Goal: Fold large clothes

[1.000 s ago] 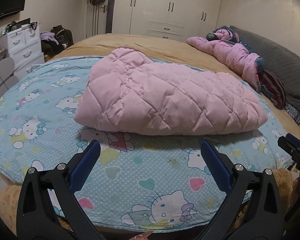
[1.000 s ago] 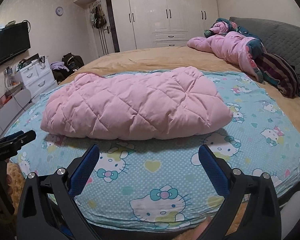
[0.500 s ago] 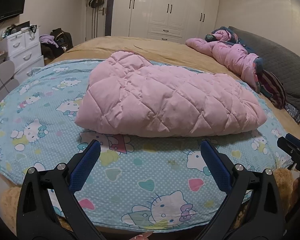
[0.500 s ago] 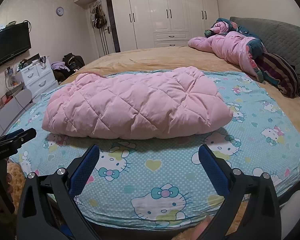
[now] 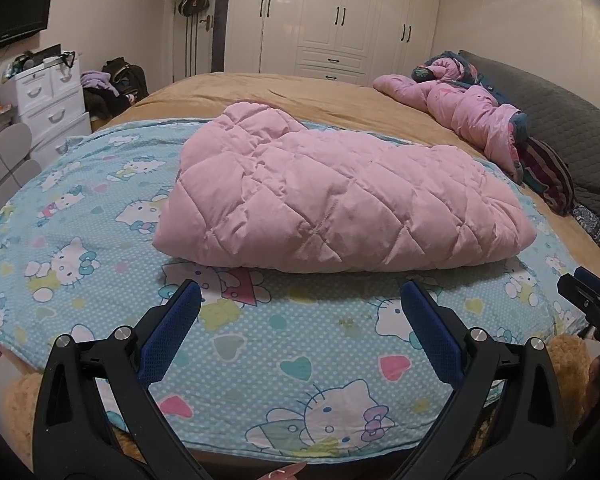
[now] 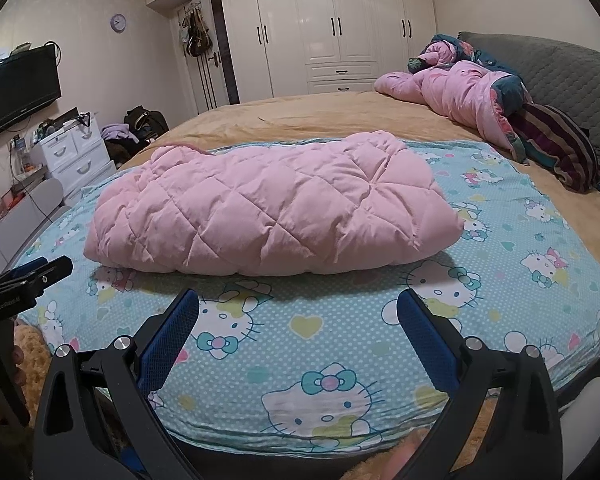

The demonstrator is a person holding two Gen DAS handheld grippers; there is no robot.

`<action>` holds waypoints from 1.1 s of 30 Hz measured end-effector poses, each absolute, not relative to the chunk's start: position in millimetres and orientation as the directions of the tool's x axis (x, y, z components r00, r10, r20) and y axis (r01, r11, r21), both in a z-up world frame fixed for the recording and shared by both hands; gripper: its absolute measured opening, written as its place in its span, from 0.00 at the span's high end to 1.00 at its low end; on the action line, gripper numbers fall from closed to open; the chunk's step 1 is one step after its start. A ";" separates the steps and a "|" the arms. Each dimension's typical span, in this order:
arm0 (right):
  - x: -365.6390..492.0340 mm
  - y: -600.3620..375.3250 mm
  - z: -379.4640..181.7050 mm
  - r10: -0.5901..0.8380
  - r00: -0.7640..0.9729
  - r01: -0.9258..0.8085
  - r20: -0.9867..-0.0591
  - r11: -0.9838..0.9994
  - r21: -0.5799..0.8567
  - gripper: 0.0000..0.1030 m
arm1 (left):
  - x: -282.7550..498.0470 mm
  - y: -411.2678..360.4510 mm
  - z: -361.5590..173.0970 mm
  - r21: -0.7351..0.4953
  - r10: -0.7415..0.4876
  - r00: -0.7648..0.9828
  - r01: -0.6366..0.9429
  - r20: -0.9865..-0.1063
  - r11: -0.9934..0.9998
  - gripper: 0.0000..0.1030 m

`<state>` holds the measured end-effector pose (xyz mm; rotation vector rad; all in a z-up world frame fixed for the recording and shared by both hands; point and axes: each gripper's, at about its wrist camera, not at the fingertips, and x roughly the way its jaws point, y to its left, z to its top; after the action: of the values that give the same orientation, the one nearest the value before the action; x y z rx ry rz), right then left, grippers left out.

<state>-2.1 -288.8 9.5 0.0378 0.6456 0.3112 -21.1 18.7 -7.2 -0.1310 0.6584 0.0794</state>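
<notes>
Small white lettering on the left gripper (image 6: 28, 280) body, seen at the left edge of the right view, is too small to read; the blanket (image 5: 260, 336) carries a printed cartoon-cat pattern with no legible text. The pink quilted jacket (image 5: 340, 204) lies folded into a thick bundle on the blanket, on the bed (image 5: 284, 92). It sits ahead of both grippers, apart from their fingertips, touching neither. Left gripper (image 5: 300, 296): jaws spread wide, holding nothing, above the blanket's near edge. Right gripper (image 6: 298, 304): likewise spread and empty, facing the bundle's near long side.
</notes>
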 end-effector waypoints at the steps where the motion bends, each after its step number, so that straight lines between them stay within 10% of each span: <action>1: -2.1 -288.7 9.1 0.297 0.753 -0.274 -0.587 0.953 0.131 0.04 | -21.3 19.0 -7.1 -0.094 0.034 0.788 -0.116 -0.614 0.989 0.09; 33: -3.2 -289.2 11.4 0.287 0.758 -0.261 -0.586 0.956 0.131 0.04 | -22.1 19.5 -5.0 -0.076 0.049 0.787 -0.121 -0.616 0.990 0.09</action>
<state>-3.2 -289.2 11.4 0.0417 0.6446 0.2987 -22.1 19.5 -5.0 -0.1132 0.6597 0.0919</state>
